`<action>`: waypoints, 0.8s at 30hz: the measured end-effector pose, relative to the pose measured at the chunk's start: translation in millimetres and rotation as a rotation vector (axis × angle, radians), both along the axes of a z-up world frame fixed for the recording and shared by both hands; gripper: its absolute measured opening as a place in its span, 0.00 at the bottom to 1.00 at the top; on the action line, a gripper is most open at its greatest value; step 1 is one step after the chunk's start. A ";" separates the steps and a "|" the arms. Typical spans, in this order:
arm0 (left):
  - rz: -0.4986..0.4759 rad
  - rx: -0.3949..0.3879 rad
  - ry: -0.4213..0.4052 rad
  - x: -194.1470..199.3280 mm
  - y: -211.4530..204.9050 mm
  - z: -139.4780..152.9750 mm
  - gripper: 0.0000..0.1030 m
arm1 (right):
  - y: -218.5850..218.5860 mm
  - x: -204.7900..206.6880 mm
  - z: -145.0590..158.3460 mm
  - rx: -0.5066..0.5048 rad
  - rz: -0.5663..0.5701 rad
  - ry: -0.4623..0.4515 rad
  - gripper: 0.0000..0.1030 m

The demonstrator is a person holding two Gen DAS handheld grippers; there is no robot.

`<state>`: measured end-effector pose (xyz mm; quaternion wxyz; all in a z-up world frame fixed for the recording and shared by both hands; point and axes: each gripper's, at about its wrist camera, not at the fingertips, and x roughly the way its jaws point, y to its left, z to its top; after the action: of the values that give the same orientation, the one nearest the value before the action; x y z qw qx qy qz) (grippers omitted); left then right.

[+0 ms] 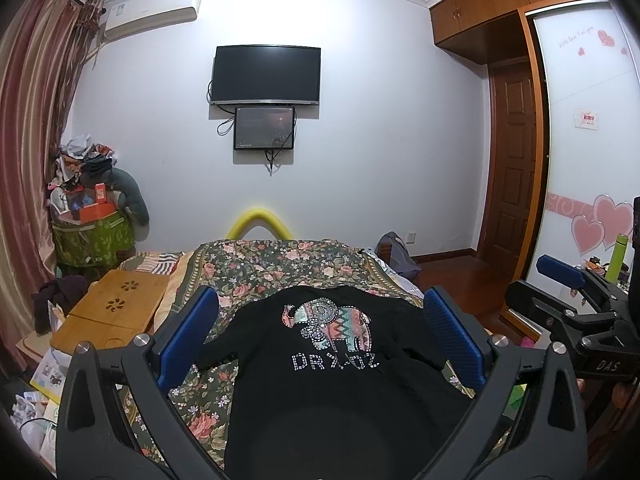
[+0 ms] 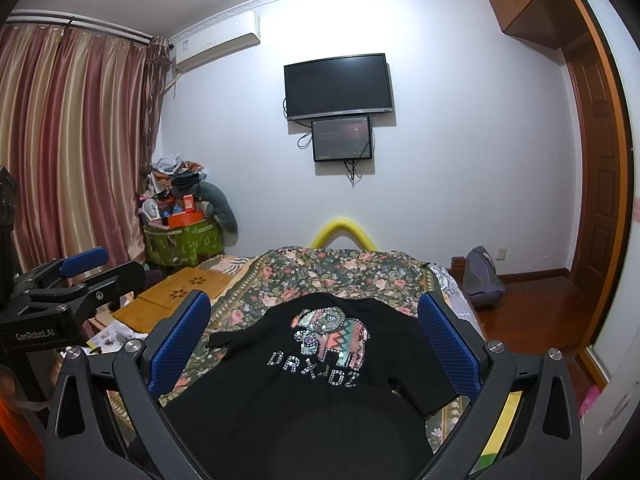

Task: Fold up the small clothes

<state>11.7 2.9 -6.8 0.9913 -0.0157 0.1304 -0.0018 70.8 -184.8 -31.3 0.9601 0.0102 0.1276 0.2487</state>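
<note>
Both grippers, left gripper (image 1: pixel 320 332) and right gripper (image 2: pixel 316 340), are hovering spread wide, grasping nothing, framing a black shirt (image 1: pixel 332 368) with beaded elephant print lying flat on the floral bedspread (image 1: pixel 256 268).

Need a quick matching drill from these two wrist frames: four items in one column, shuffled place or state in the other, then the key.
Items:
1. black shirt
2. bamboo lap desk
3. television
4. left gripper

Descriptions:
A. mounted on the wall, screen dark
B. open, holding nothing
C. spread on the floral bedspread, elephant print up
D. beside the bedspread, toward the curtains

Pairs: 1-C, 2-D, 3-A, 4-B
</note>
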 end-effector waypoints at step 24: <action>0.025 -0.017 0.013 20.1 19.8 -6.2 1.00 | 5.5 25.9 -5.4 -0.022 0.003 0.061 1.00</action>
<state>31.8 22.6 -13.0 0.9902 -0.0258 0.1366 0.0097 96.7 -179.3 -36.8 0.9554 0.0068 0.1595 0.2483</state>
